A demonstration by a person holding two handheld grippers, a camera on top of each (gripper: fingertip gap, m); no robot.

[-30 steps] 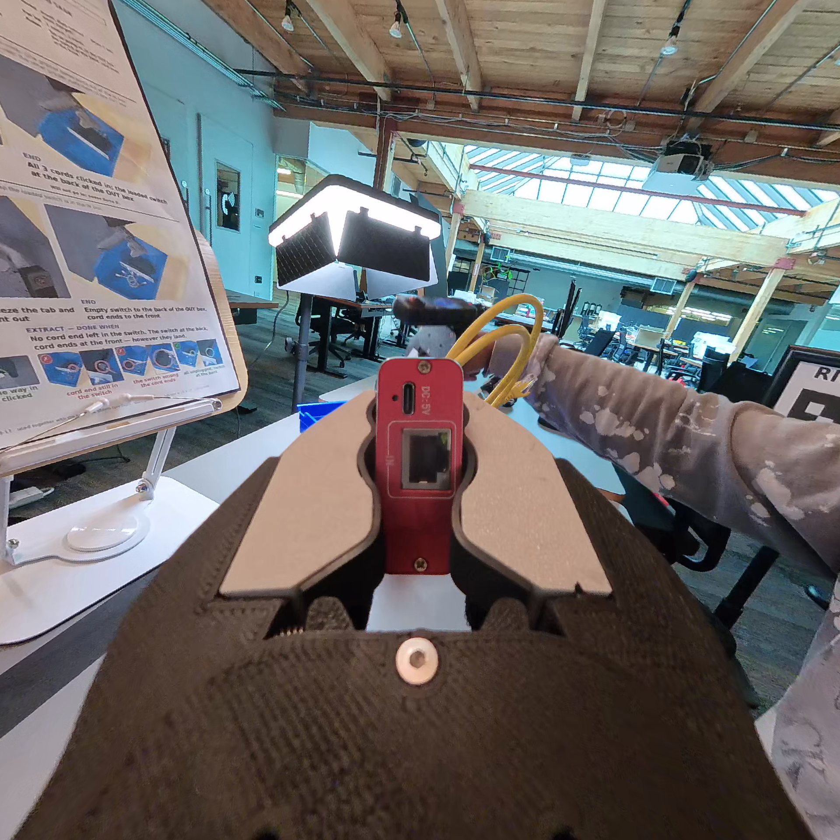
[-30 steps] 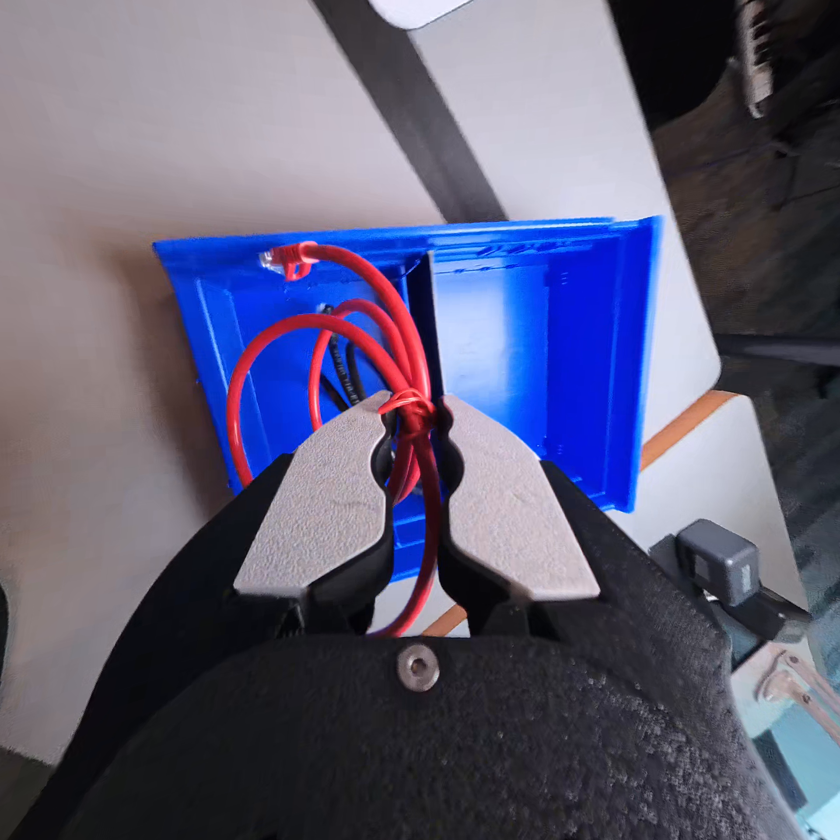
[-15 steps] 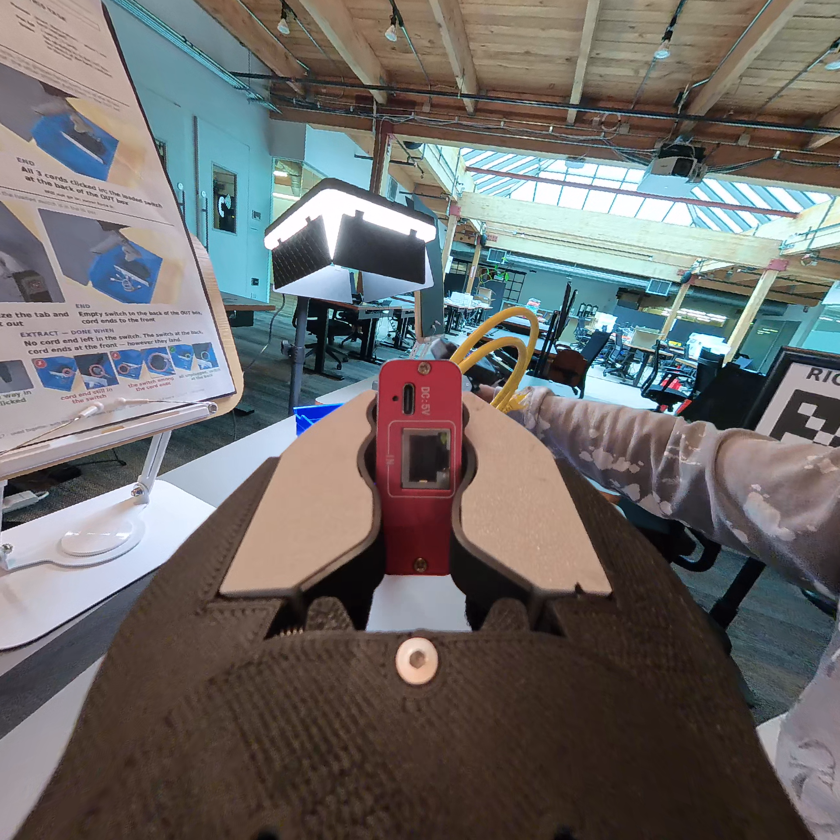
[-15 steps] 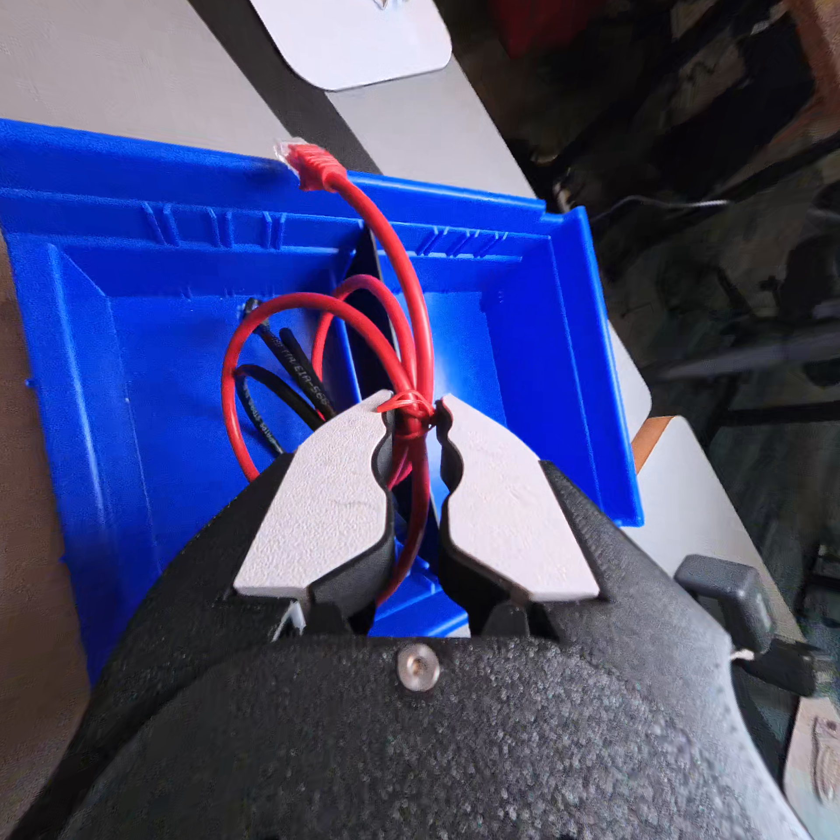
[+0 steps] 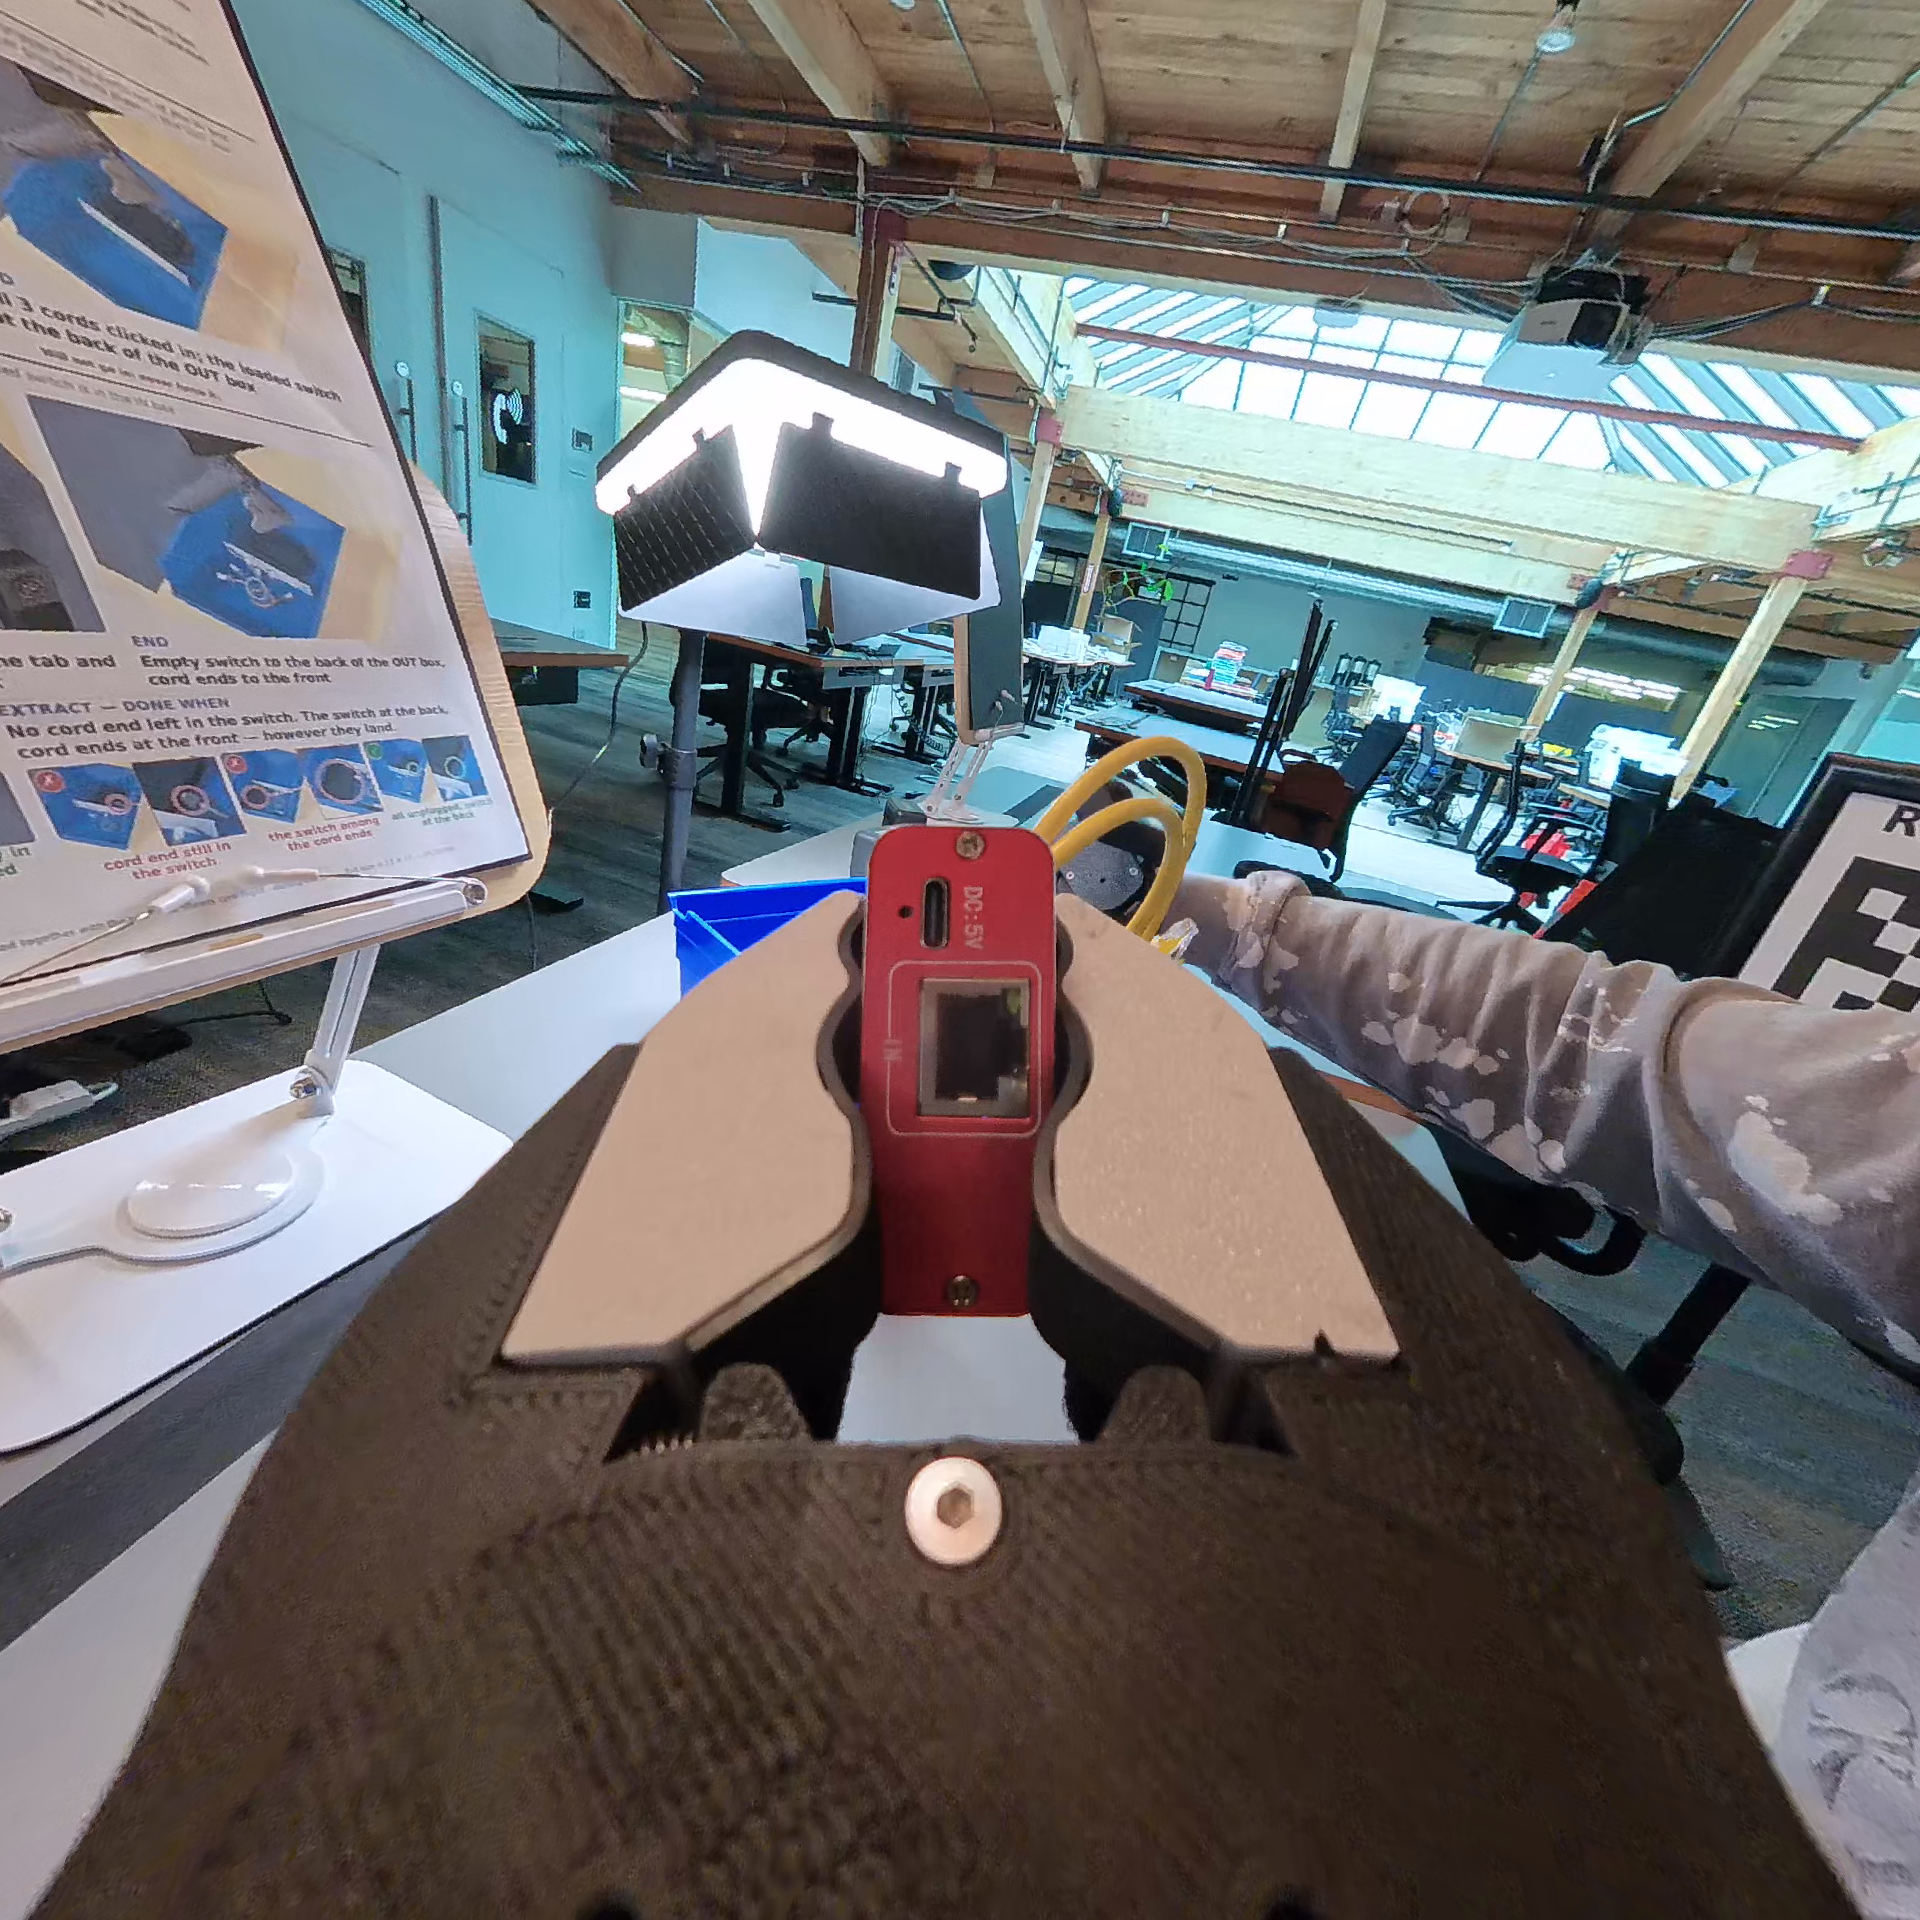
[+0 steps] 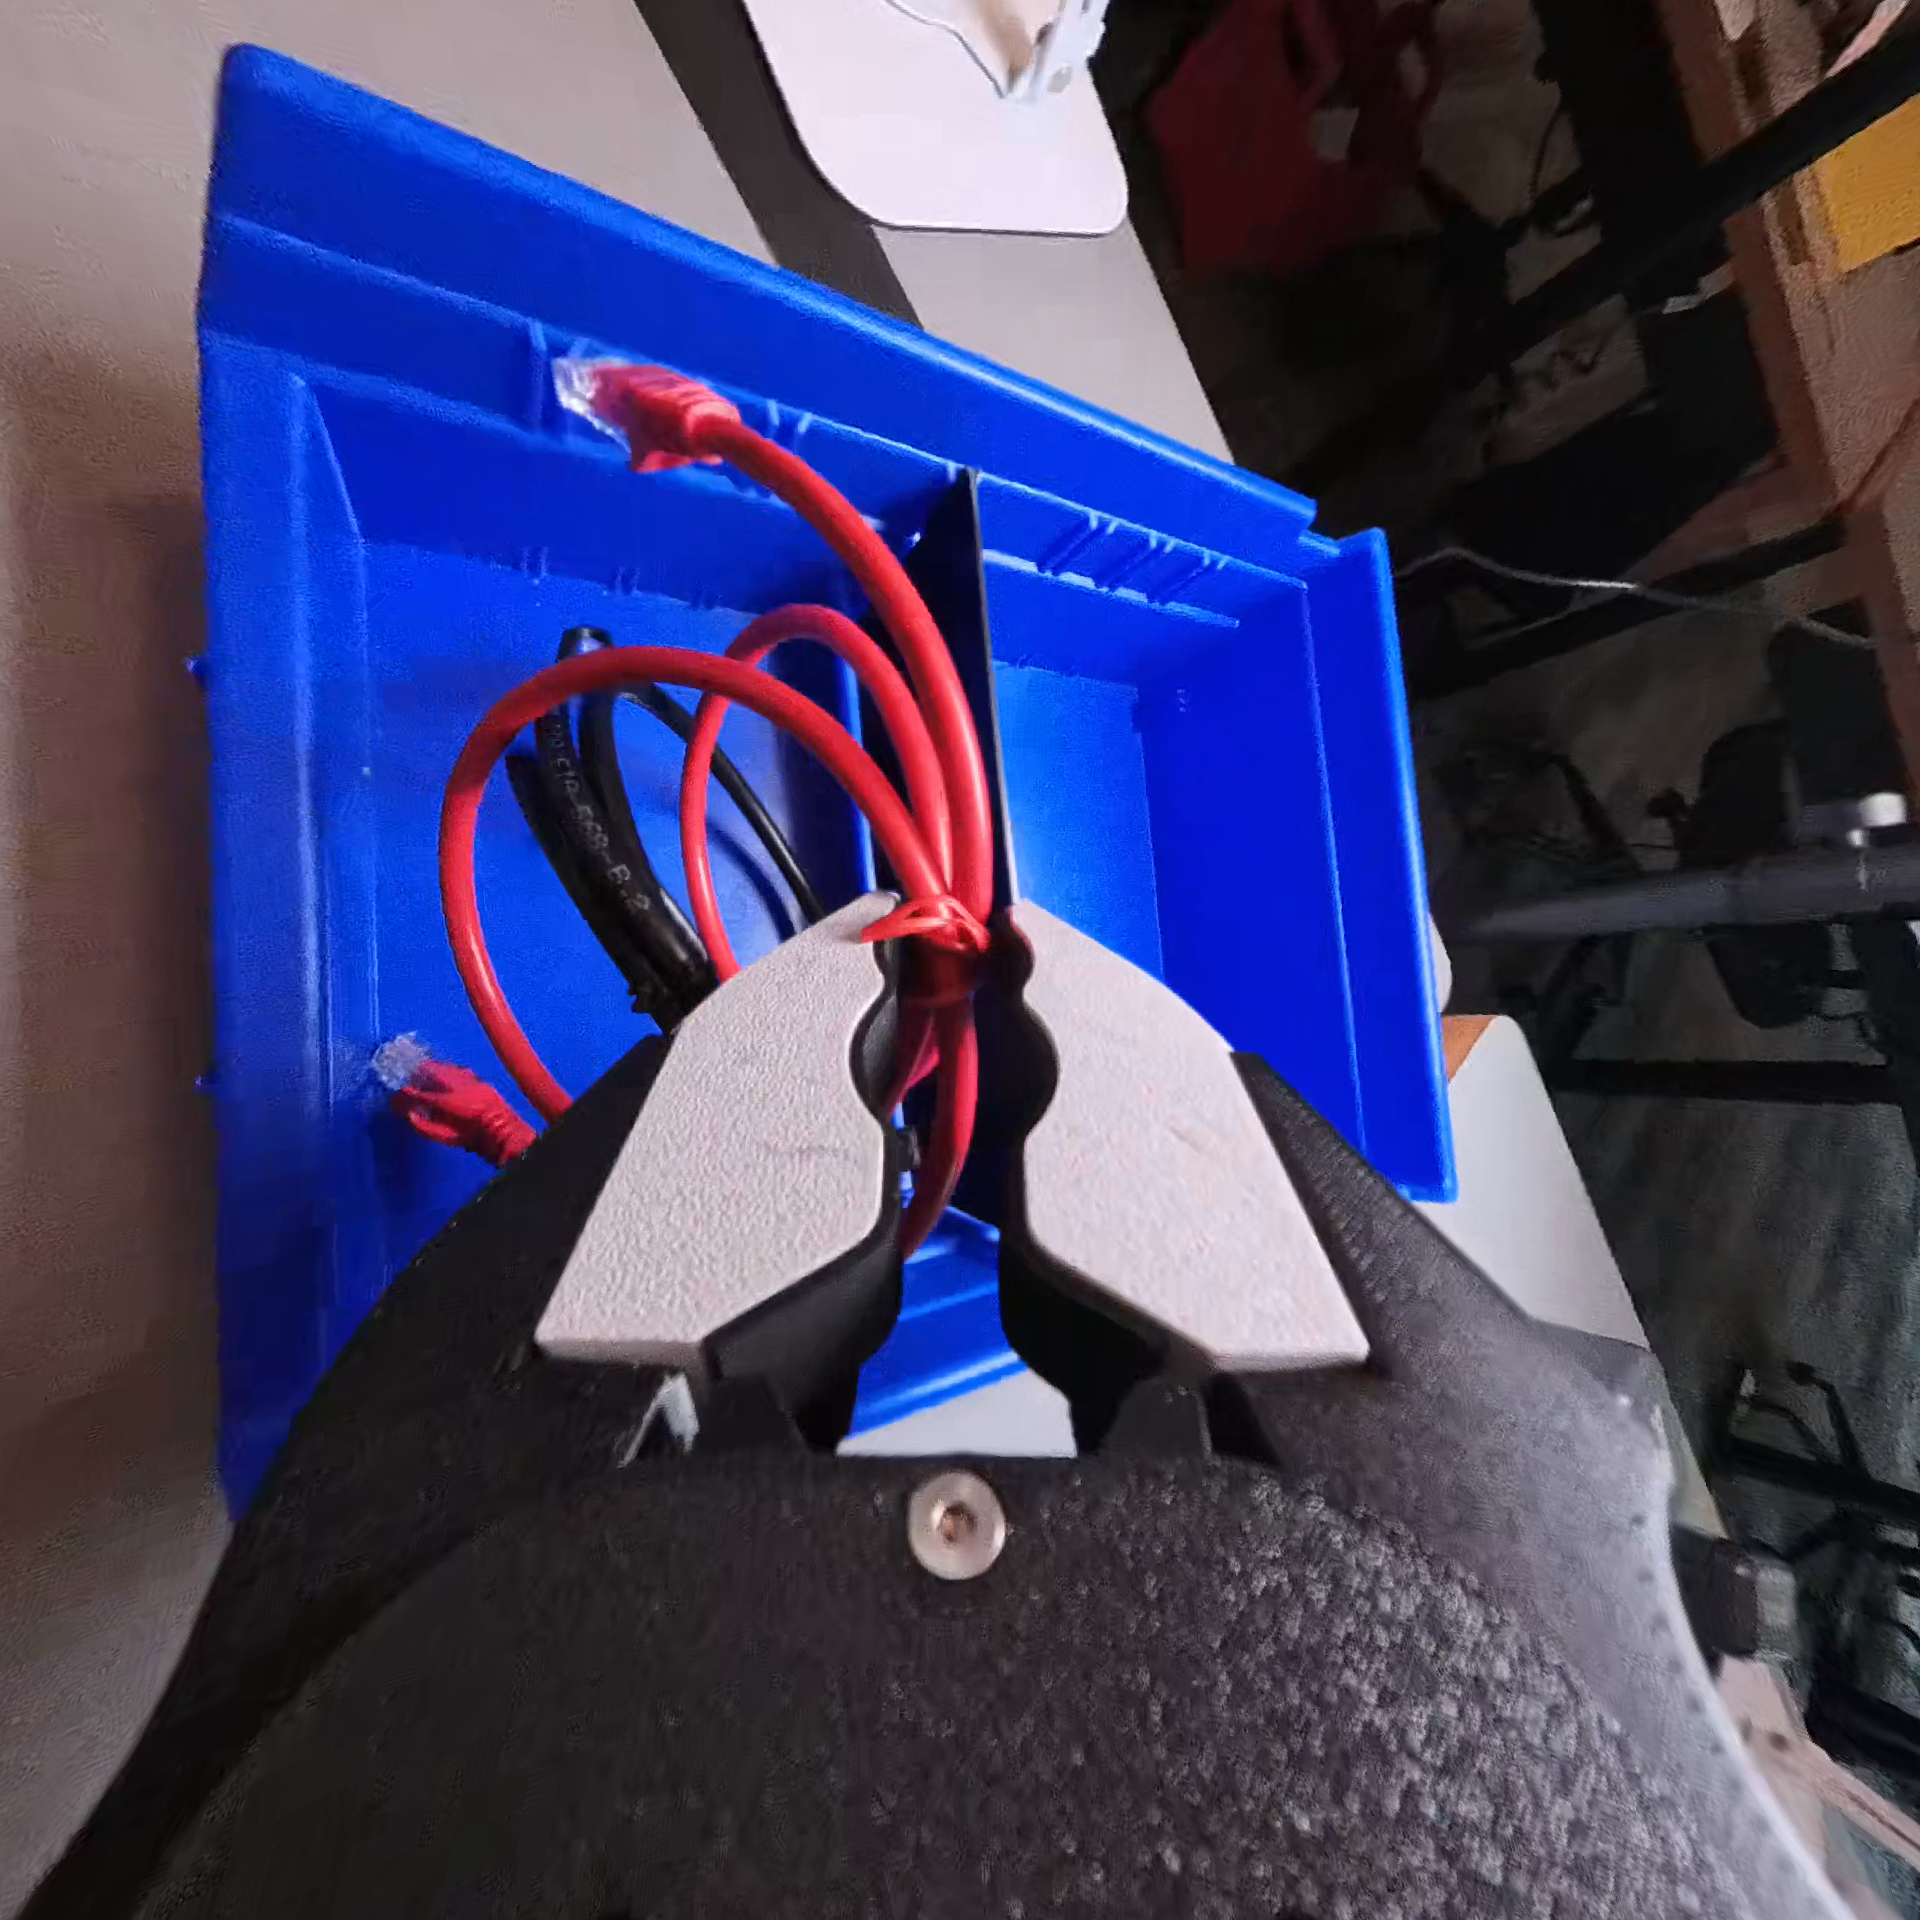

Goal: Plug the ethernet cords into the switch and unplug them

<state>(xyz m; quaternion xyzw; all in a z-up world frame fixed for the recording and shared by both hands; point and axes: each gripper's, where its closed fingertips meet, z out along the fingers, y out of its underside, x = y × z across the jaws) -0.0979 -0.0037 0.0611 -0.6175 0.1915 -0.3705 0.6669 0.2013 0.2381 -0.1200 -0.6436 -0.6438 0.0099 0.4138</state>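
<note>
My left gripper (image 5: 956,920) is shut on a red switch (image 5: 961,1174) and holds it upright above the table, with one empty port facing the camera. Yellow cord loops (image 5: 1138,821) show just behind the switch; their ends are hidden. My right gripper (image 6: 945,920) is shut on a tied bundle of red ethernet cord (image 6: 831,717) over a blue bin (image 6: 1247,831). One red plug (image 6: 665,410) rests against the bin's far wall, and another red plug (image 6: 447,1101) lies at its left wall. A black cord (image 6: 623,852) lies in the bin's left compartment.
A black divider (image 6: 977,675) splits the bin; its right compartment holds nothing. An instruction board on a white stand (image 5: 208,520) stands to the left, and a lit lamp panel (image 5: 800,499) stands behind. A person's sleeve (image 5: 1558,1049) crosses on the right, before a patterned sign (image 5: 1860,935).
My right gripper has come closer to the blue bin with the red cord, and a second red plug has come into view. My left gripper still holds the switch, nearly still.
</note>
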